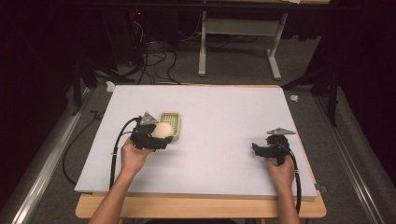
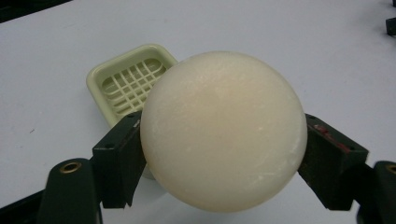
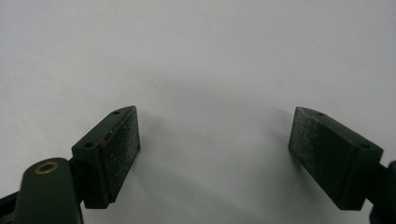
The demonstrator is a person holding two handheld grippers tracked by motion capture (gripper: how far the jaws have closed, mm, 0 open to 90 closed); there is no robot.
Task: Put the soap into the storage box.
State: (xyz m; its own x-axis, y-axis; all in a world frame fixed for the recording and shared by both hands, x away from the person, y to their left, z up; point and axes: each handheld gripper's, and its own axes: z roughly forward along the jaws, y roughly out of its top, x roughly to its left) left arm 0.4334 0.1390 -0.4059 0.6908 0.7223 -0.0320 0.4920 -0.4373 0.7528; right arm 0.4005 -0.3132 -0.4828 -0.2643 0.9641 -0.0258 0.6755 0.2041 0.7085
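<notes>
A round cream soap ball (image 2: 223,131) sits clamped between the two black jaws of my left gripper (image 2: 219,158). In the high view the same soap ball (image 1: 163,129) is held by the left gripper (image 1: 161,135) right beside a pale green soap dish (image 1: 171,122) with a slatted grid floor. In the left gripper view the soap dish (image 2: 123,79) lies just behind and left of the ball, with nothing in it. My right gripper (image 1: 258,148) rests low over the white table at the right, and its jaws stand wide apart over bare surface (image 3: 215,154).
The white board (image 1: 219,112) covers a wooden table top. A table frame (image 1: 238,42) and cables (image 1: 149,60) stand on the floor beyond the far edge. A small white object (image 1: 110,86) lies off the board's far left corner.
</notes>
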